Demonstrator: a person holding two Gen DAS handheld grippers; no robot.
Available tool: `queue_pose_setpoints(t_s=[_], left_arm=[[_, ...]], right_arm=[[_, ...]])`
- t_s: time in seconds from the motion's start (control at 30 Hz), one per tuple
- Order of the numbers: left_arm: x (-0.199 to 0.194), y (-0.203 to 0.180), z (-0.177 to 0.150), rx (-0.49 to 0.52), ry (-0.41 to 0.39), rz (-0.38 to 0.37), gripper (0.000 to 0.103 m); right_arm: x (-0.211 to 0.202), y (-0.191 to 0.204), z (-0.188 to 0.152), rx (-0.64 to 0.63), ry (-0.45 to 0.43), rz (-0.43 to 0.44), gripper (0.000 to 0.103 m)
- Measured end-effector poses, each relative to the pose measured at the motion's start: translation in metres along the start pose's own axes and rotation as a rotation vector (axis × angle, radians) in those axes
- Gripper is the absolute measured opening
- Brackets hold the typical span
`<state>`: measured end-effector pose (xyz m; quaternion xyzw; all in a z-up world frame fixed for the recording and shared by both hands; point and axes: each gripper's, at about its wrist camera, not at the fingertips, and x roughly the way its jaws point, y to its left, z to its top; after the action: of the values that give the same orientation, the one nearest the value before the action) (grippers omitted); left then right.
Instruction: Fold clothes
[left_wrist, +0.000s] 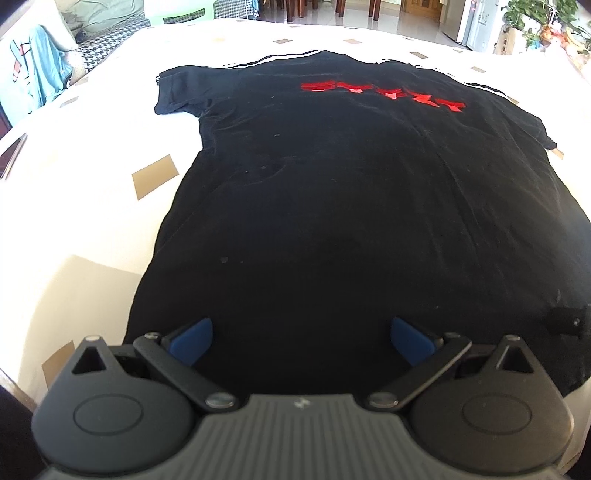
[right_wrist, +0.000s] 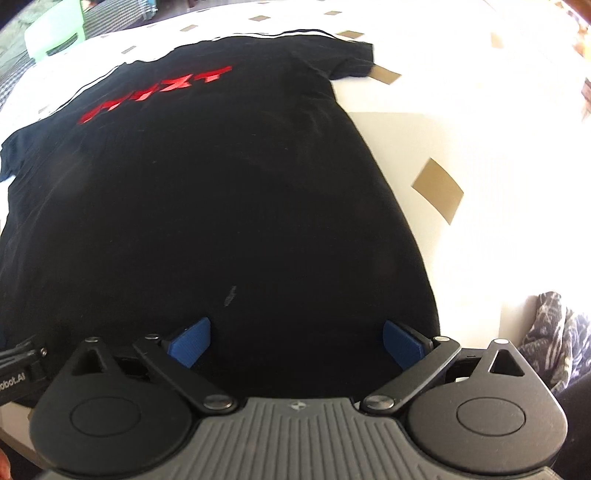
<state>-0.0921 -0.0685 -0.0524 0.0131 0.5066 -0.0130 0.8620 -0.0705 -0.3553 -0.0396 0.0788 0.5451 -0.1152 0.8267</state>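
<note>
In the left wrist view, the left gripper (left_wrist: 301, 341) is hovering over the near hem of the black T-shirt (left_wrist: 351, 192), and its blue fingers (left_wrist: 192, 341) are standing wide apart, pinching nothing. The shirt is lying flat on the pale tablecloth (left_wrist: 92, 192), stretching away in front of the tongs, with the red lettering (left_wrist: 382, 95) far ahead and the left sleeve (left_wrist: 177, 90) ahead to the left. The hem is running just under the fingers. I think the risk here is that the fingers are closing on the top layer only, so the back layer is staying behind and the fold is coming out crooked.

In the right wrist view, the right gripper (right_wrist: 295, 343) is also spread wide and is holding nothing. The shirt is filling the space ahead of it, and the right sleeve (right_wrist: 351, 59) is lying far ahead to the right. The shirt's side edge is passing close to the right finger (right_wrist: 400, 341). If both tongs are not lifting together, the cloth is probably bunching, or it is dragging the tablecloth along.
</note>
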Motion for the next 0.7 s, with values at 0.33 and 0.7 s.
queue_pose_setpoints(t_s=[0.33, 0.7], left_arm=[[-0.003, 0.017, -0.002, -0.056, 0.004, 0.031, 0.103], [-0.008, 0.033, -0.003, -0.155, 0.032, 0.072, 0.103]], right_arm=[[0.001, -0.011, 0.000, 0.080, 0.002, -0.017, 0.100], [-0.005, -0.014, 0.002, 0.093, -0.023, -0.067, 0.095]])
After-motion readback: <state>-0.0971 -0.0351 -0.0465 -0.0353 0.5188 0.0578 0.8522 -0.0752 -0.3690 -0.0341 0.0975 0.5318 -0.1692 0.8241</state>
